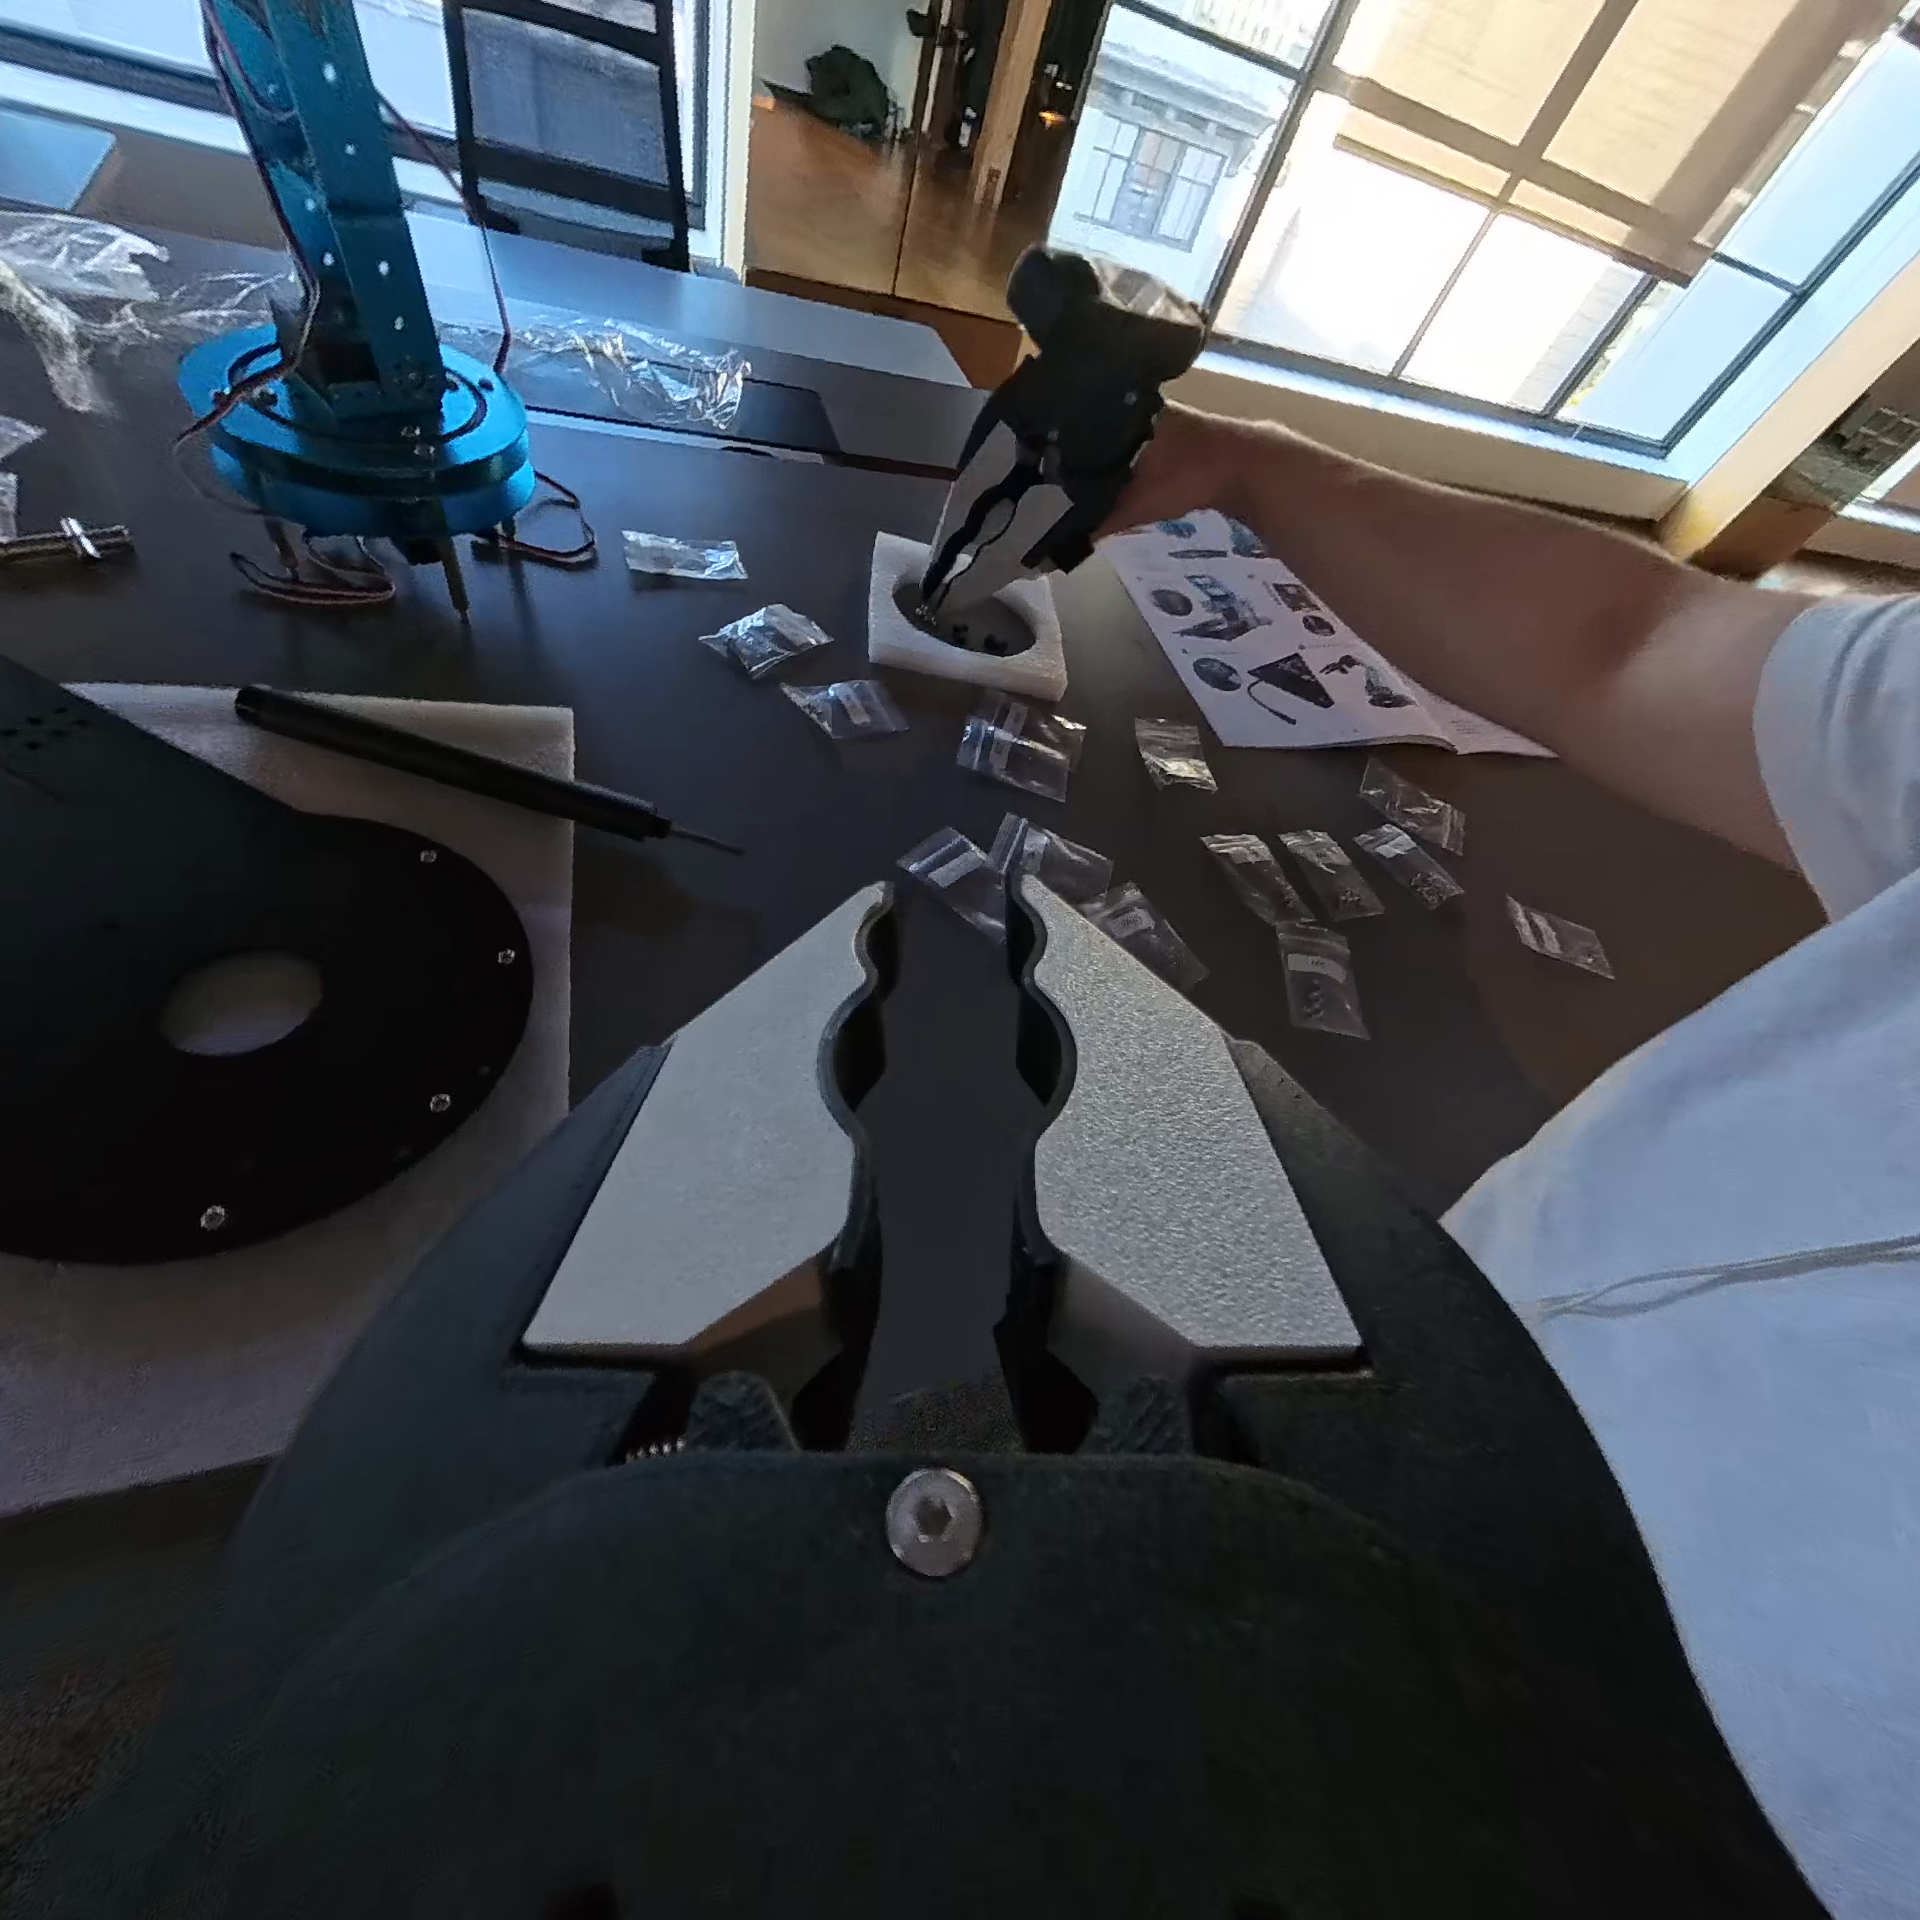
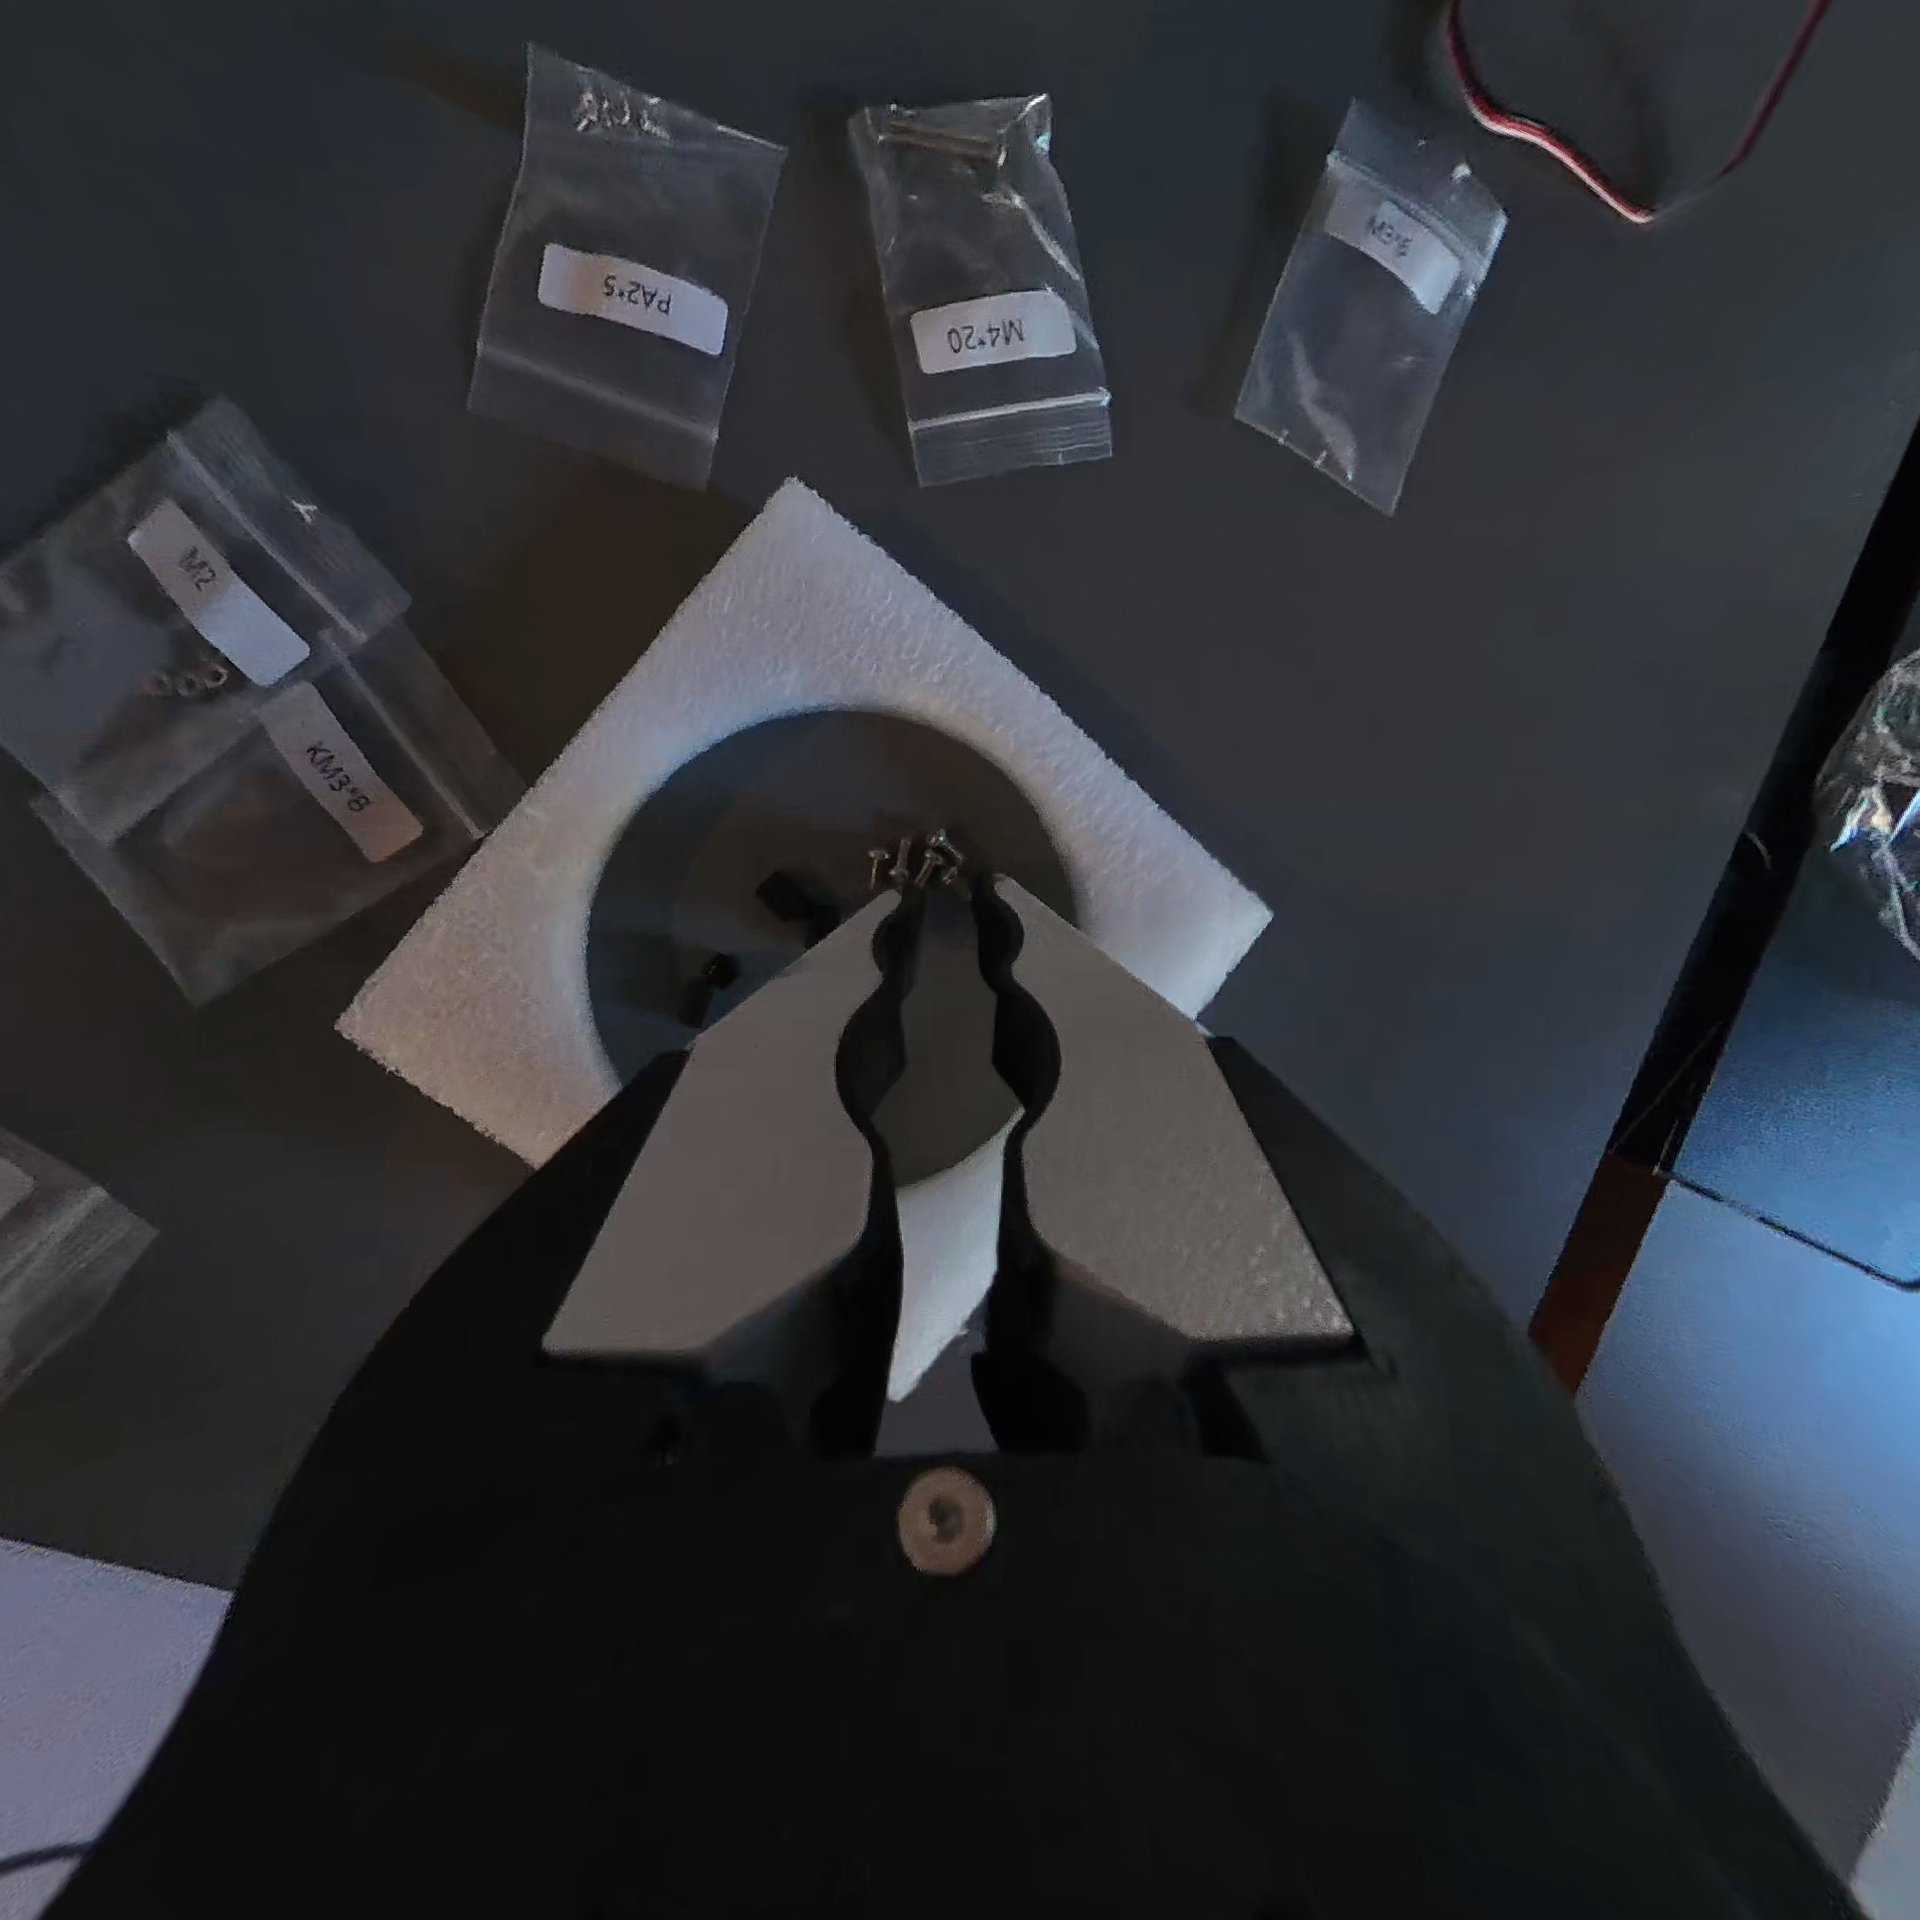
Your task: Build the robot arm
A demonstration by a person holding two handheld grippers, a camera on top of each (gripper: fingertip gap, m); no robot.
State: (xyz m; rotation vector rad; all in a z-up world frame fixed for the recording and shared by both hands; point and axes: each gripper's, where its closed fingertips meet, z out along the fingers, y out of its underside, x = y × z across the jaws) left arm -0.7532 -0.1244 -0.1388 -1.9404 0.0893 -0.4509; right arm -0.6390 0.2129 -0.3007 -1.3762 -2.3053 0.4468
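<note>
My right gripper [image 2: 938, 902] points down into the round hole of a white foam square [image 2: 831, 644]. Its jaws are open by a narrow gap, with the tips right at a cluster of small silver screws [image 2: 914, 857]; nothing sits between them. Small black parts [image 2: 779, 894] lie in the same hole. The left wrist view shows this gripper [image 1: 928, 608] dipping into the foam square [image 1: 1039, 665]. My left gripper [image 1: 954, 894] is open and empty, hovering above the dark table [image 1: 727, 727] over small clear bags [image 1: 1039, 862].
Several labelled clear bags of hardware [image 2: 623, 281] lie around the foam. A blue robot arm base [image 1: 353, 426] with wires stands far left. A black screwdriver [image 1: 447, 769] and black round plate [image 1: 208, 1039] rest on a foam sheet. A booklet [image 1: 1299, 644] lies right, under a person's arm [image 1: 1455, 582]. About 40 centimetres separates my left fingertips from my right. It is some 25 centimetres from my left tips to the black screwdriver [image 1: 447, 769].
</note>
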